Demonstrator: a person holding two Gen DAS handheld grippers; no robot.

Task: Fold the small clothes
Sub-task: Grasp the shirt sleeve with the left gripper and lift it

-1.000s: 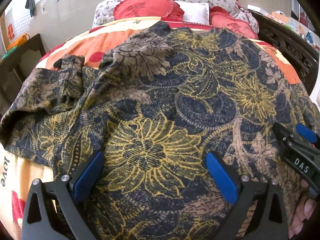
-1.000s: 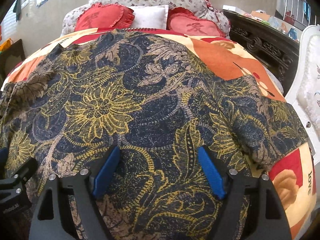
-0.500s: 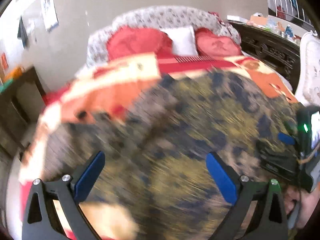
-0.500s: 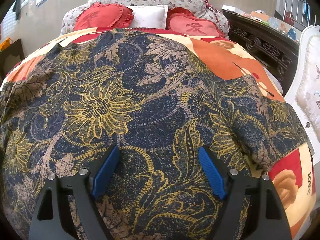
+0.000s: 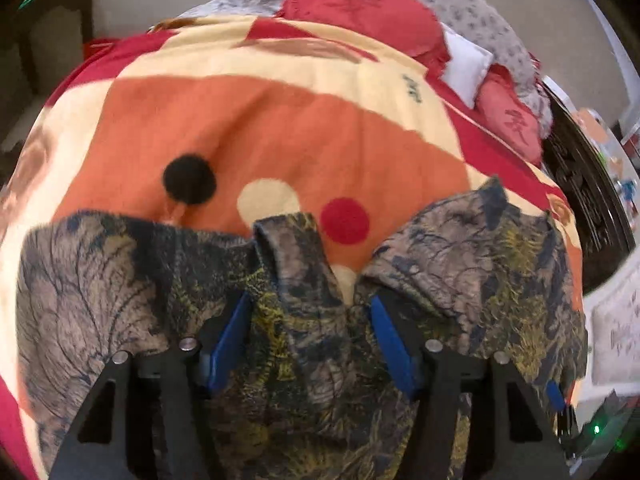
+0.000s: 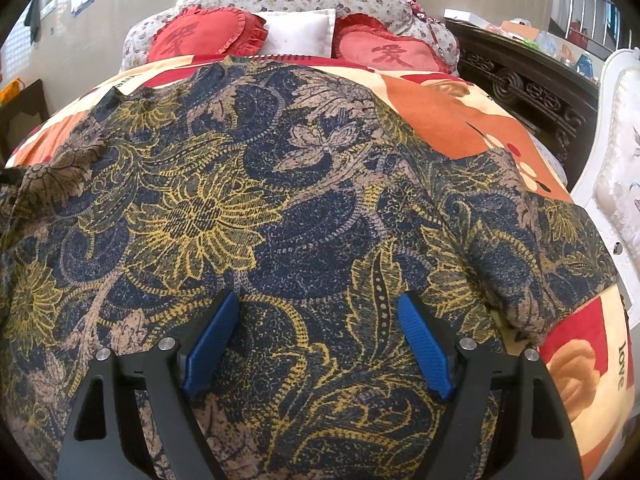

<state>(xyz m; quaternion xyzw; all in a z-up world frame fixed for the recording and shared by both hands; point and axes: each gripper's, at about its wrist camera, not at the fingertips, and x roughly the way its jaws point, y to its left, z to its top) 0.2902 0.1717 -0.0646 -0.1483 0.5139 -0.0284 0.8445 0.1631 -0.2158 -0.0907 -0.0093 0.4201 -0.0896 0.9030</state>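
One floral garment (image 5: pixel 312 320) bunches between the left gripper's (image 5: pixel 310 320) closing fingers, spreading toward 12 o'clock under the right gripper's (image 6: pixel 318 320) open fingers.

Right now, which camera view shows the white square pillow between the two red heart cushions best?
The right wrist view: the white square pillow sits sharp and level at the bed's head, between the two red heart cushions. The left wrist view shows the pillow only tilted, blurred and partly hidden behind one cushion, near the picture's edge.

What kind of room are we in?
Most likely a bedroom. There's a bed with a bright orange blanket, red heart-shaped pillows at the far end, and a flowery shirt spread out on top.
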